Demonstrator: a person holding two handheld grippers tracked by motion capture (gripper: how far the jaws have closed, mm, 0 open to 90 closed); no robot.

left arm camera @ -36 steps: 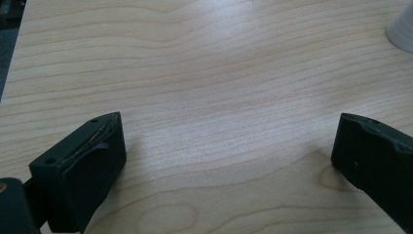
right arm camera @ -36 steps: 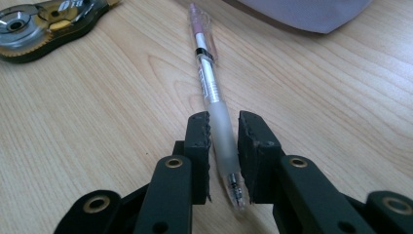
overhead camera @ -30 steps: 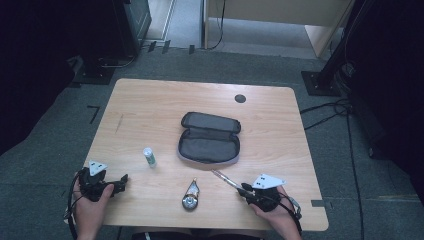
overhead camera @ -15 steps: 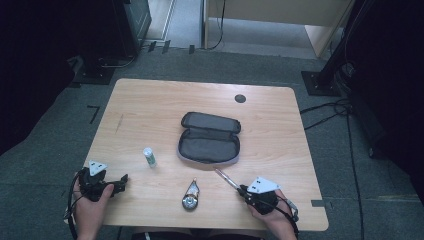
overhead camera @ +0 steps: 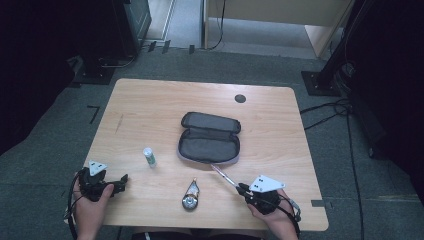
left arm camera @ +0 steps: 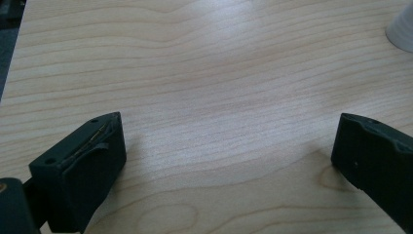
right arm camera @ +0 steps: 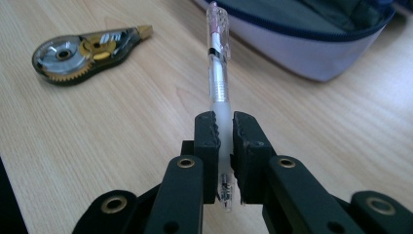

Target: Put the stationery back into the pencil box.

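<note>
The person's left hand (overhead camera: 90, 202) comes in from about seven o'clock on the high view, wrapped around the black two-jaw left gripper (overhead camera: 121, 181) with its grey three-cornered plate on top. Its jaws point toward three o'clock and stand wide apart, with nothing between them in the left gripper view. The right hand (overhead camera: 270, 212) enters from about five o'clock, holding the black two-jaw right gripper (overhead camera: 239, 188), whose jaws aim toward ten o'clock. These jaws have just been closing and now pinch a slim clear plastic pen (right arm camera: 217, 73) by its lower barrel; the pads (right arm camera: 208, 141) press on both sides.
</note>
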